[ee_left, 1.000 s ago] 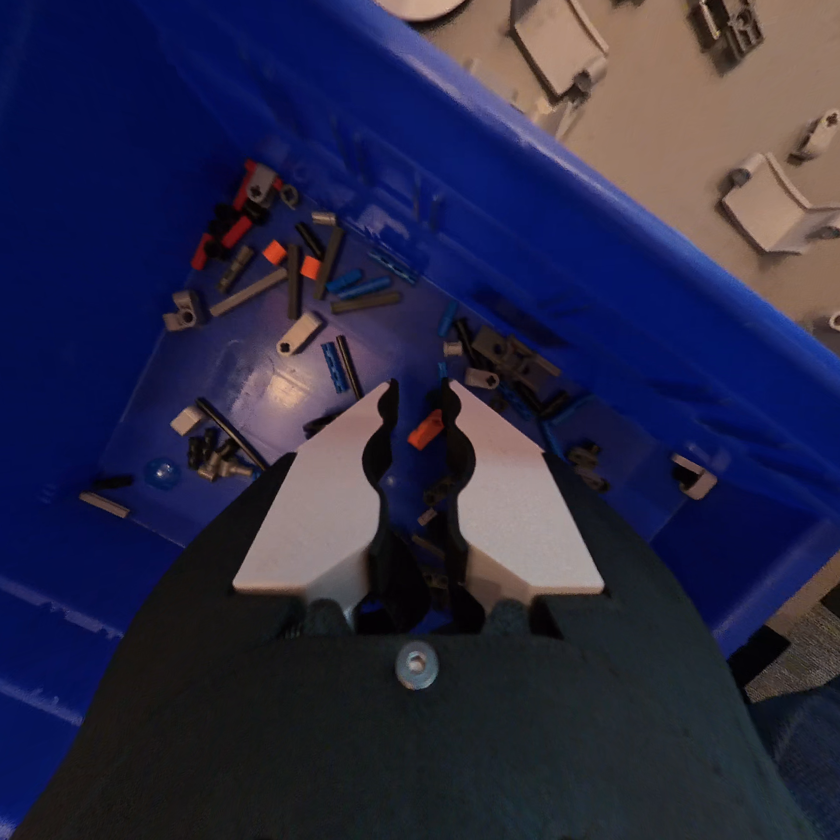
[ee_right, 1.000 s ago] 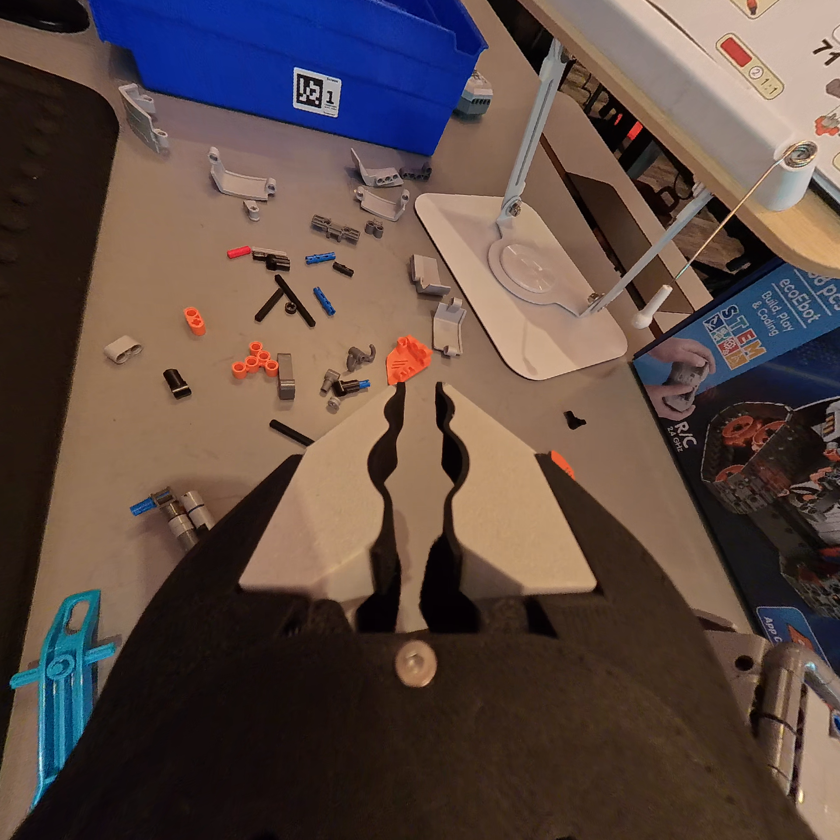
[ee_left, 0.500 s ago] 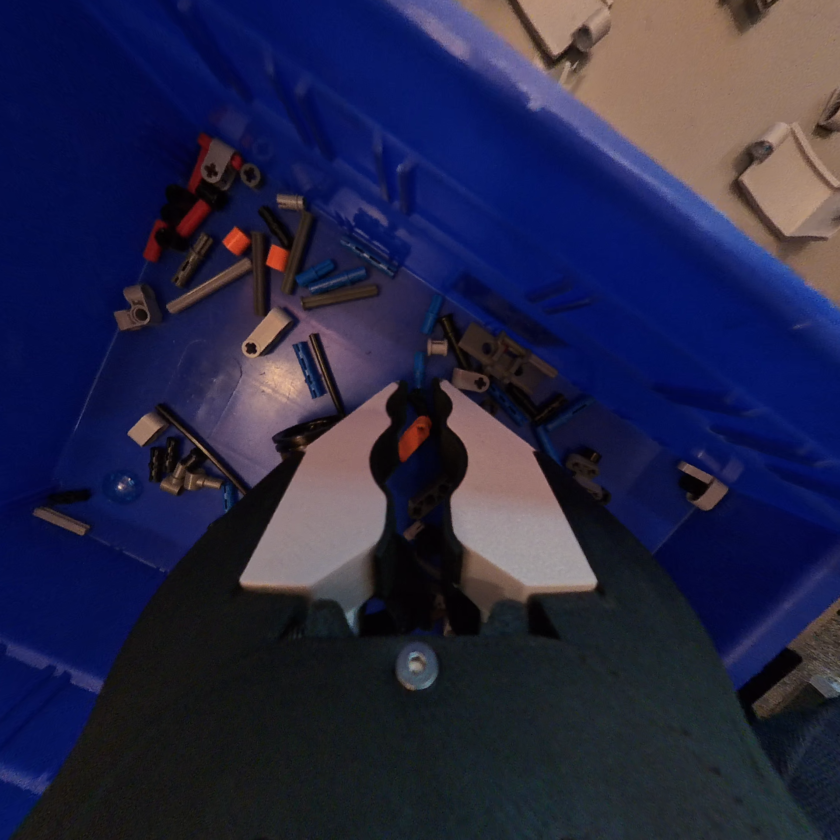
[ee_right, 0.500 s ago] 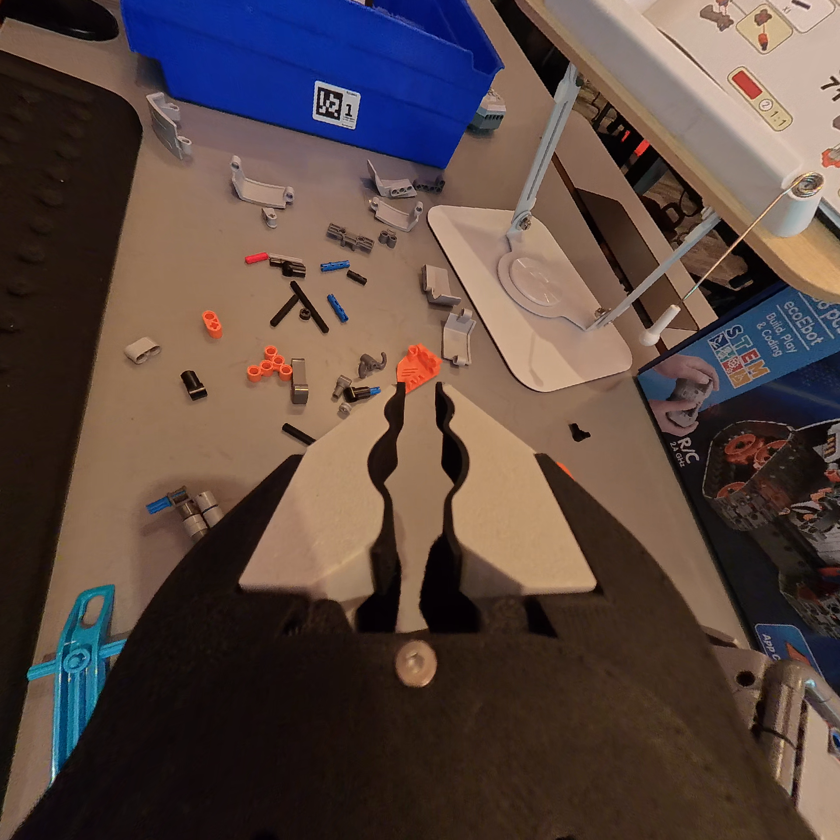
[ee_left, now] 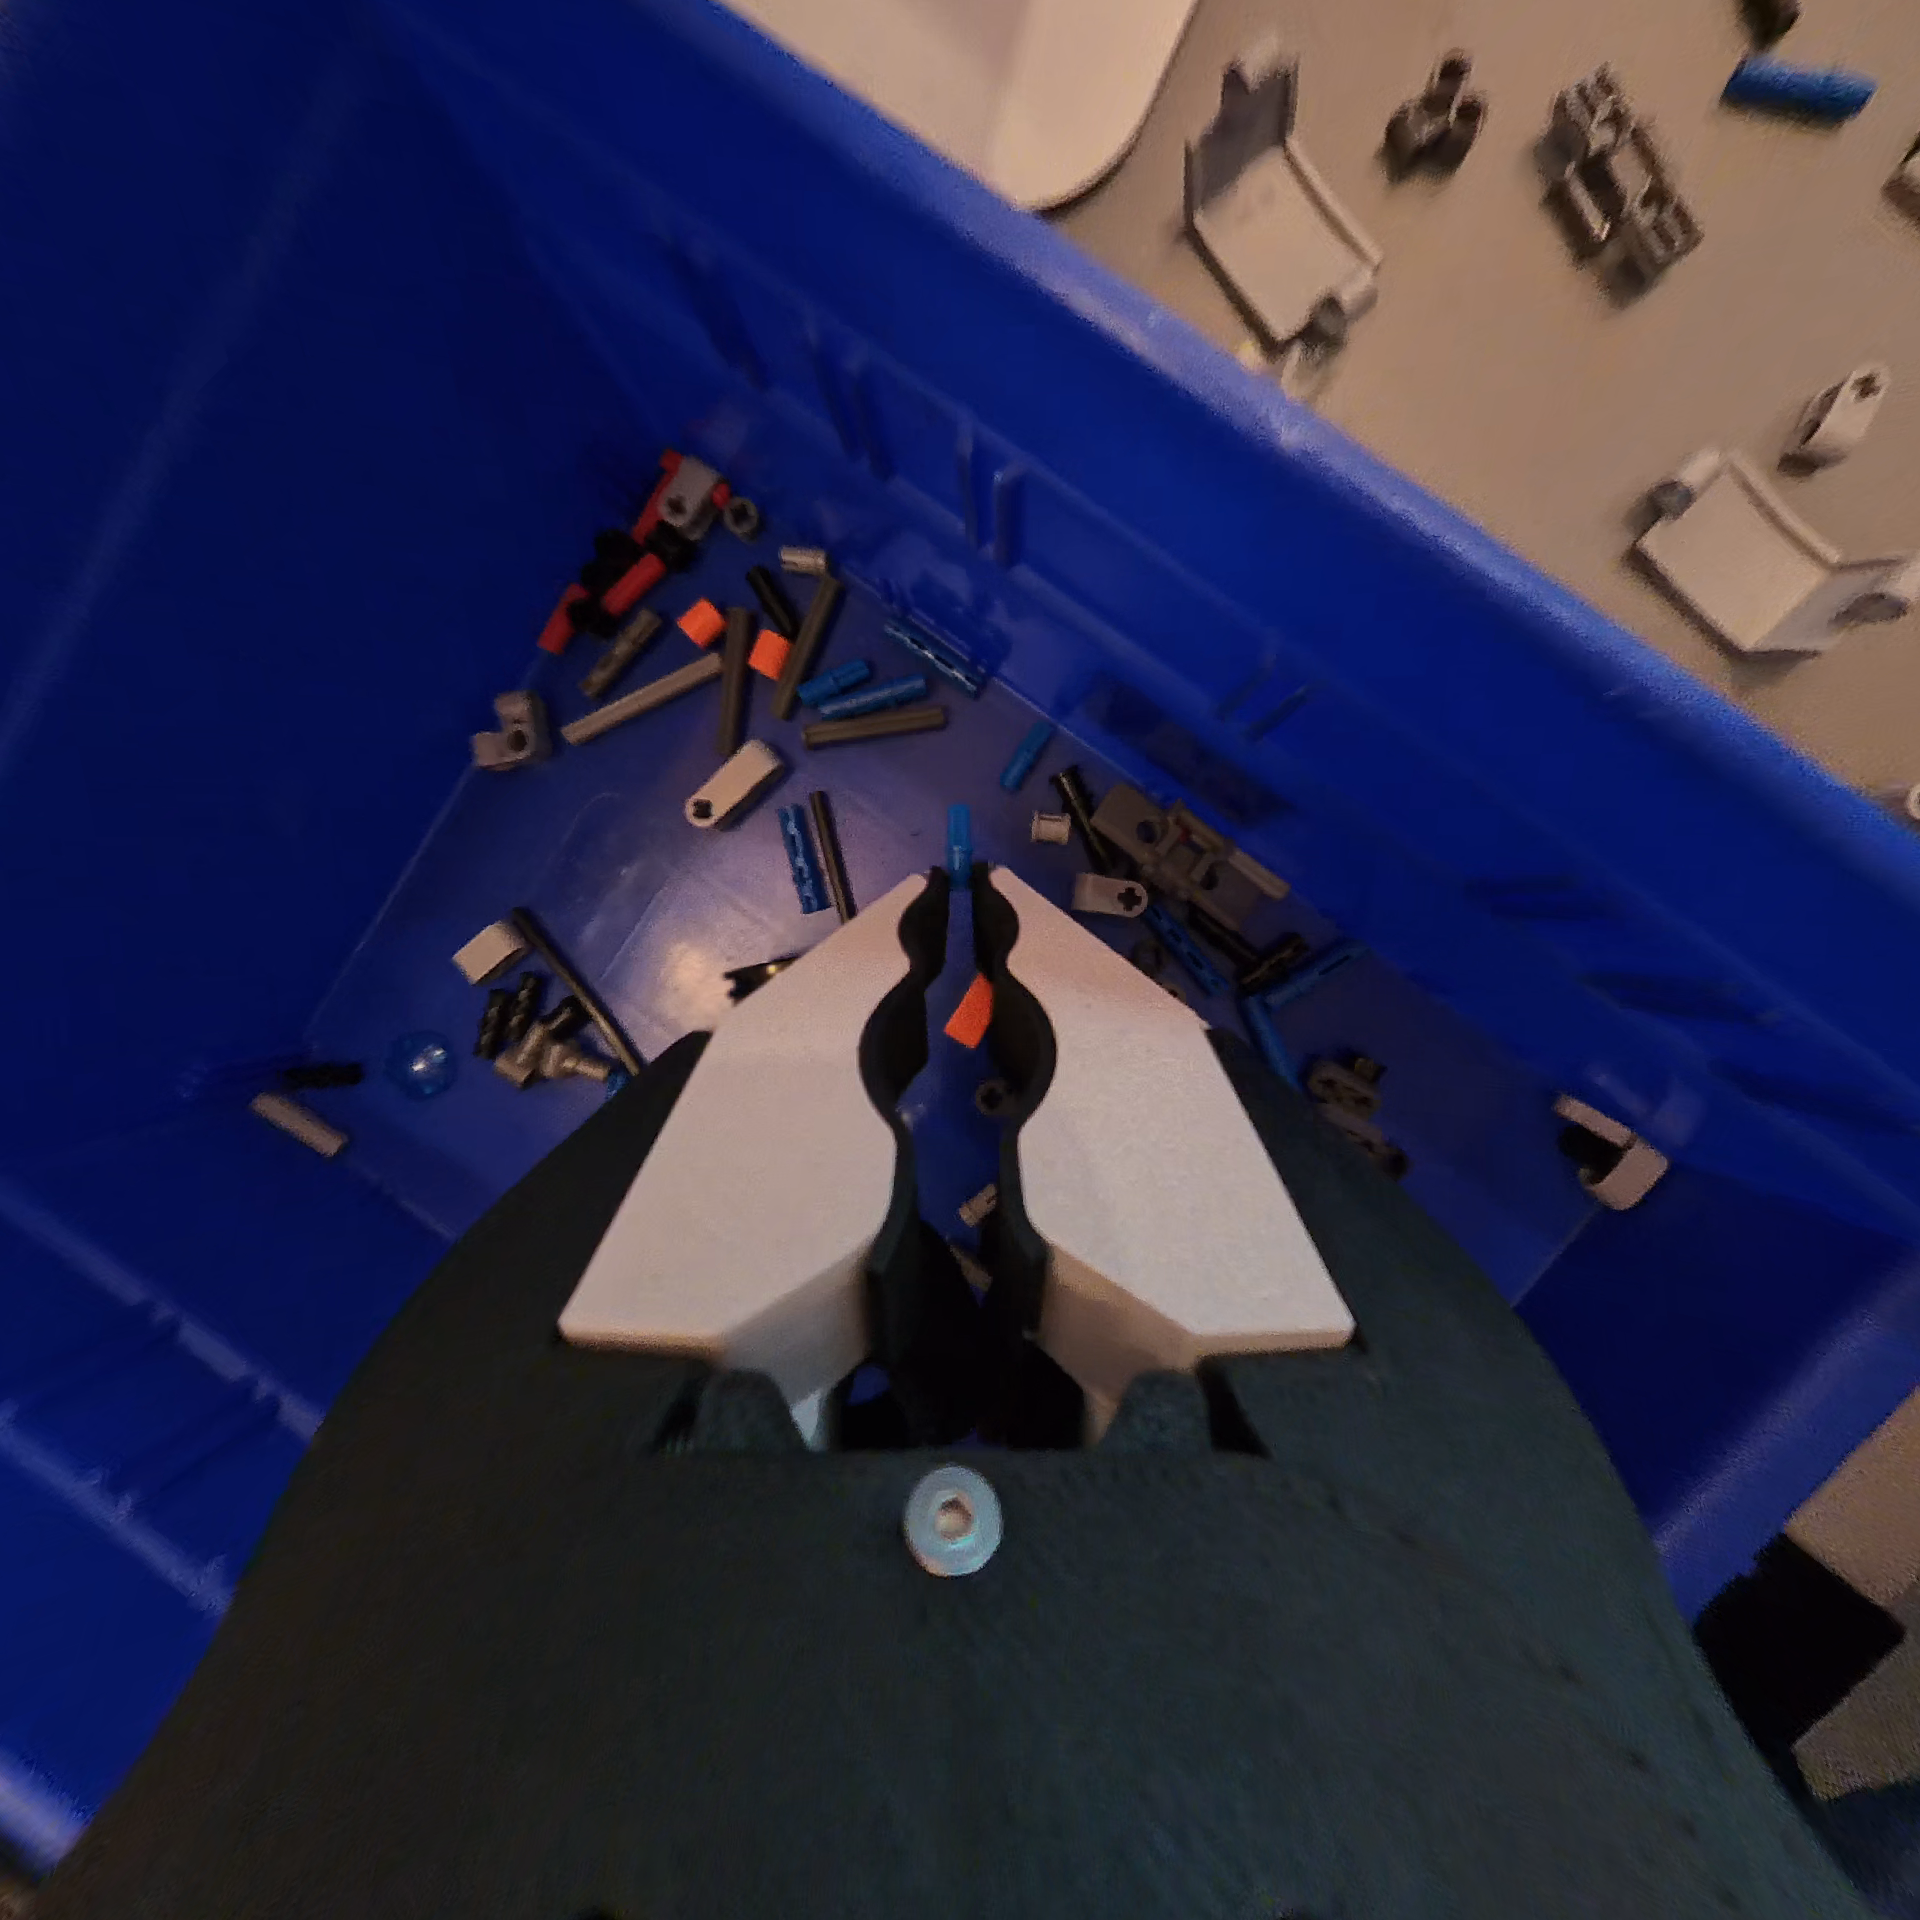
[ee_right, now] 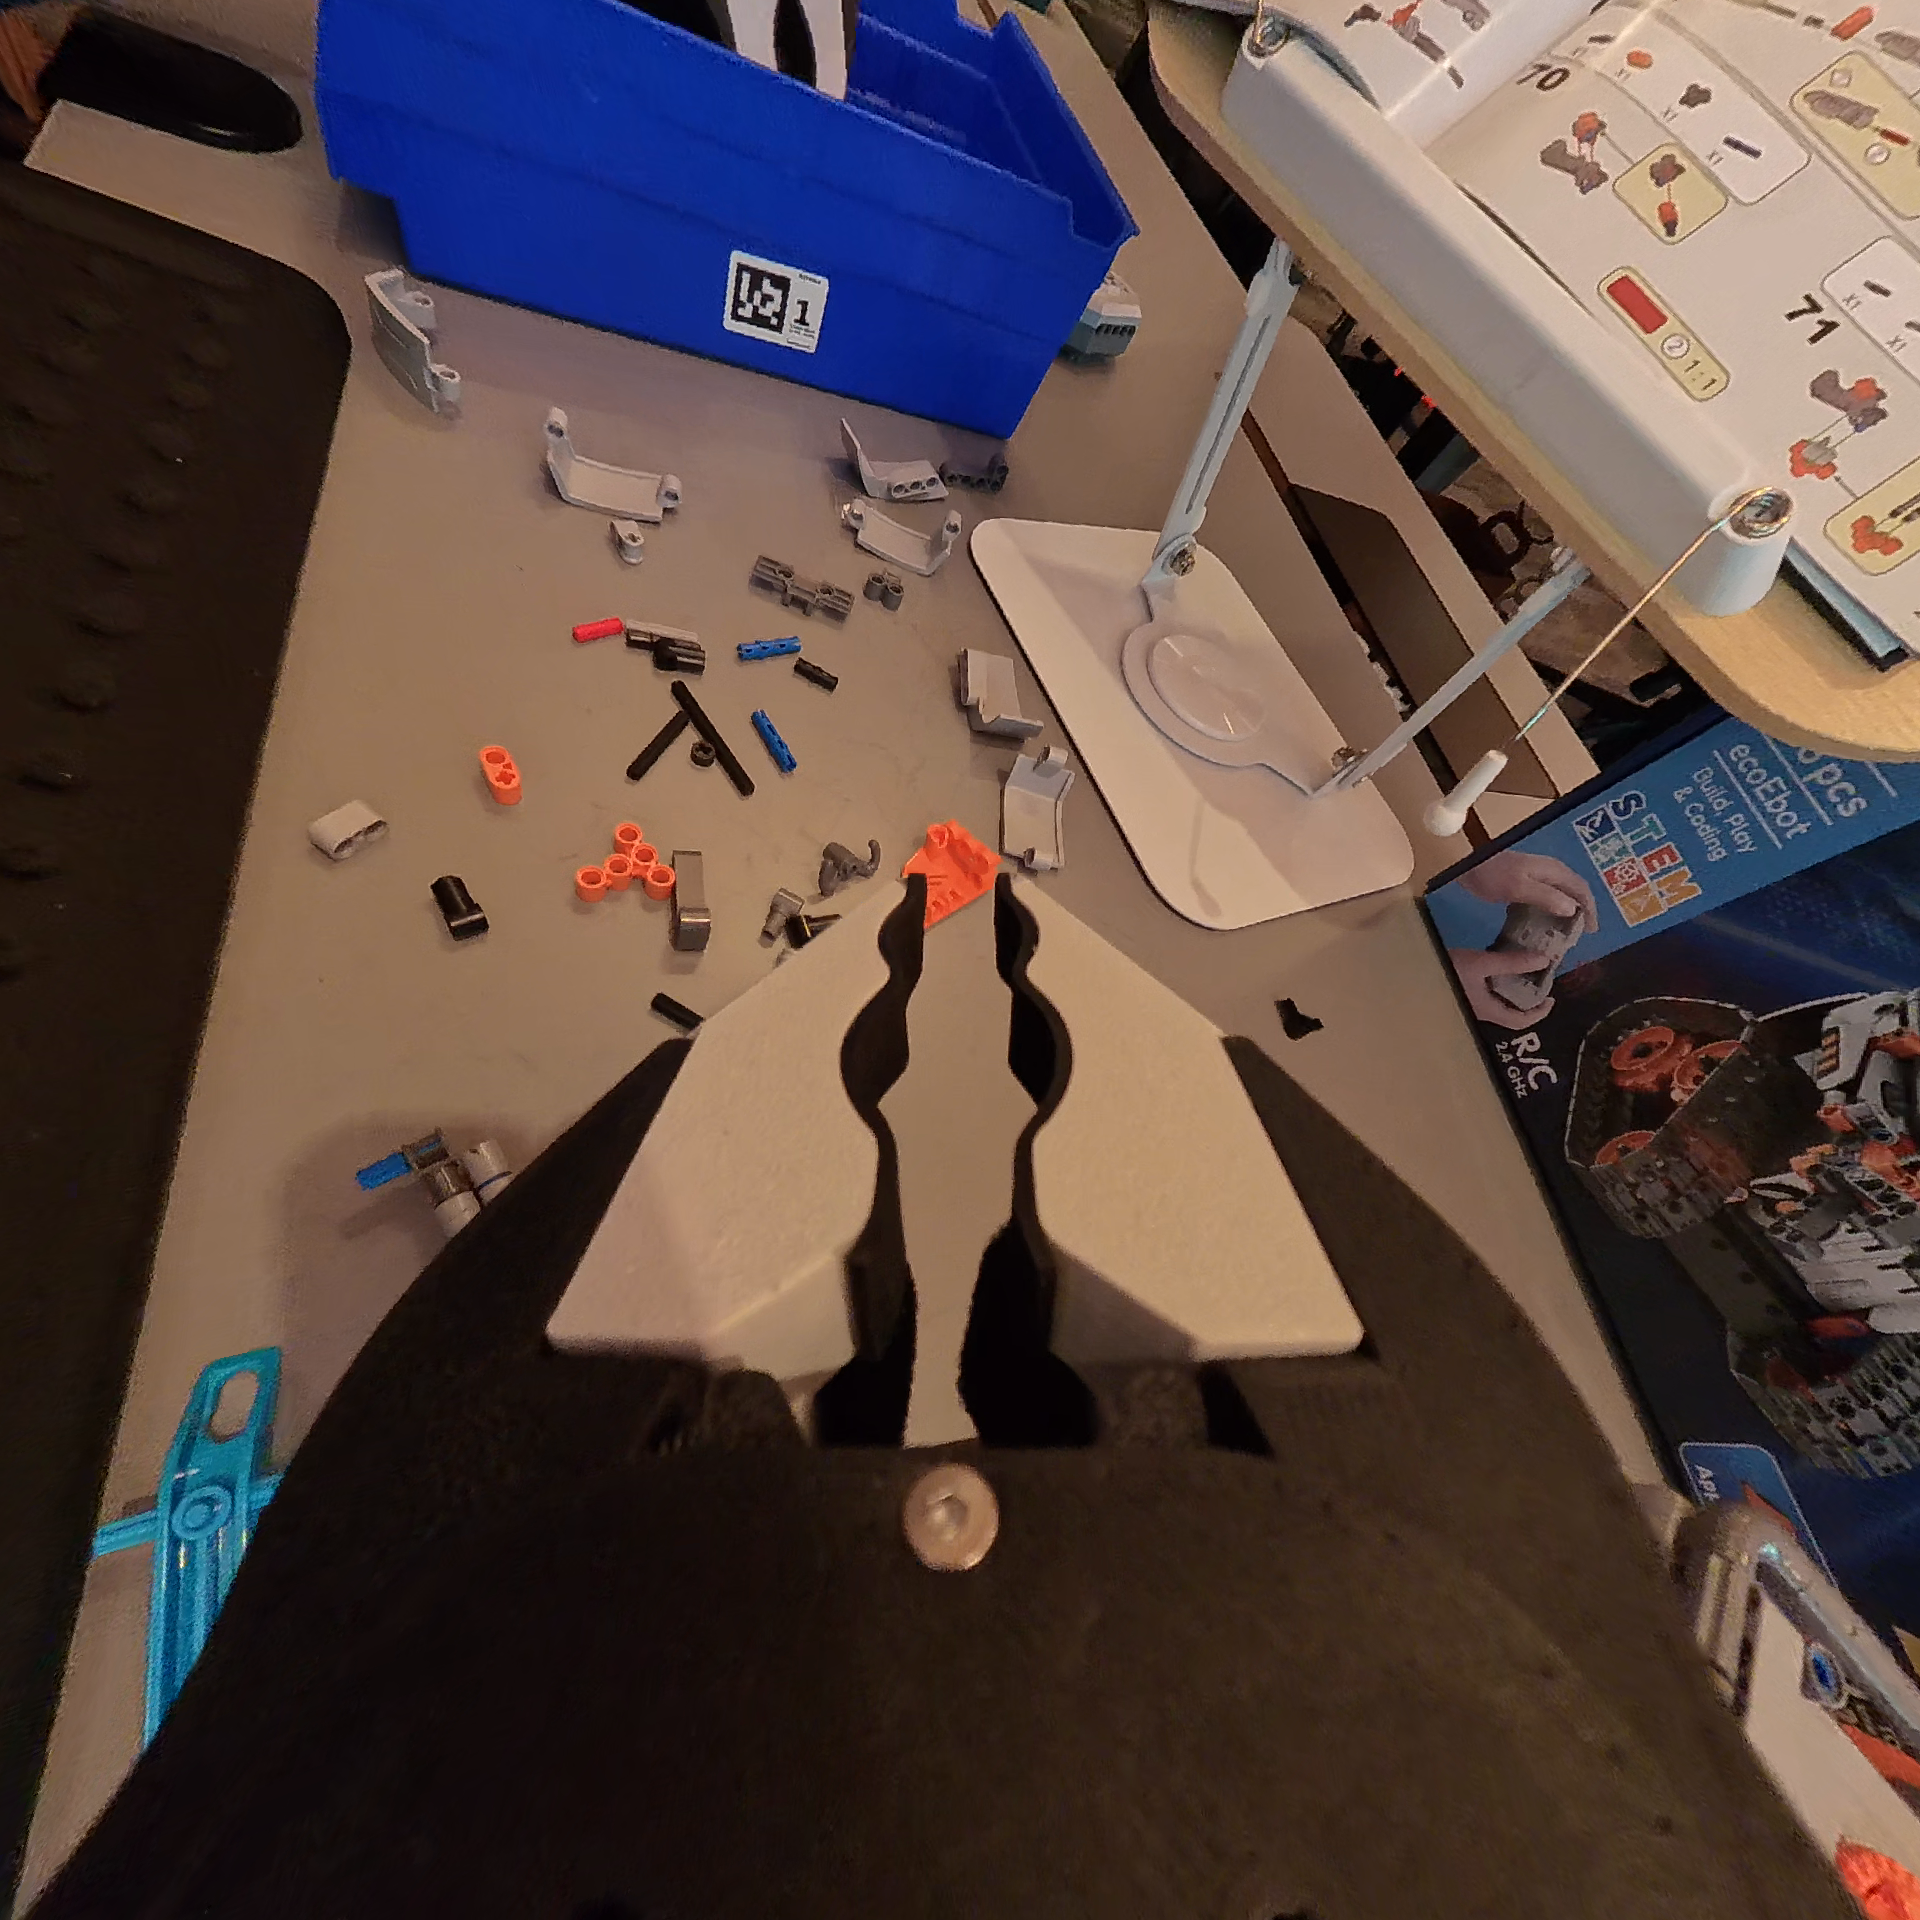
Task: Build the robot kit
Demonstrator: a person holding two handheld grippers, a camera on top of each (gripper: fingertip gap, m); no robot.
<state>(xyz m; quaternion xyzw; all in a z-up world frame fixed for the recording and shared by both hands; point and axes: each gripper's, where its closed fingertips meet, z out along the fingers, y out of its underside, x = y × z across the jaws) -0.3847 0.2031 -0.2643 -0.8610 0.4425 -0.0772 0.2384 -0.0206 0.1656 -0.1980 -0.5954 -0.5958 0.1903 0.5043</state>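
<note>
Clutter lies across the floor of the blue bin [ee_left: 1351, 582]: small black, grey, blue and orange building pieces, thickest toward the far corner. The left claw [ee_left: 958, 883] is inside the bin, above that floor, its 2 fingers drawn nearly together at the tips on a short blue pin [ee_left: 958, 836], which sticks out past them; it appears gripped. Through the gap farther back, an orange piece [ee_left: 968, 1013] shows on the bin floor below, apart from the fingers.

The right claw [ee_right: 956, 894] hangs over the grey counter [ee_right: 416, 987] with its fingers parted and nothing between them. Just beyond its tips lies a flat orange wedge [ee_right: 948, 862], with grey brackets, black axles and an orange cluster scattered to the left. A white stand base [ee_right: 1195, 727] sits to the right of these, holding an open instruction booklet [ee_right: 1662, 208] overhead. A printed kit box [ee_right: 1714, 1039] lies at the right edge, a black mat [ee_right: 125, 623] at the left, and a turquoise part [ee_right: 197, 1507] near the lower left.
</note>
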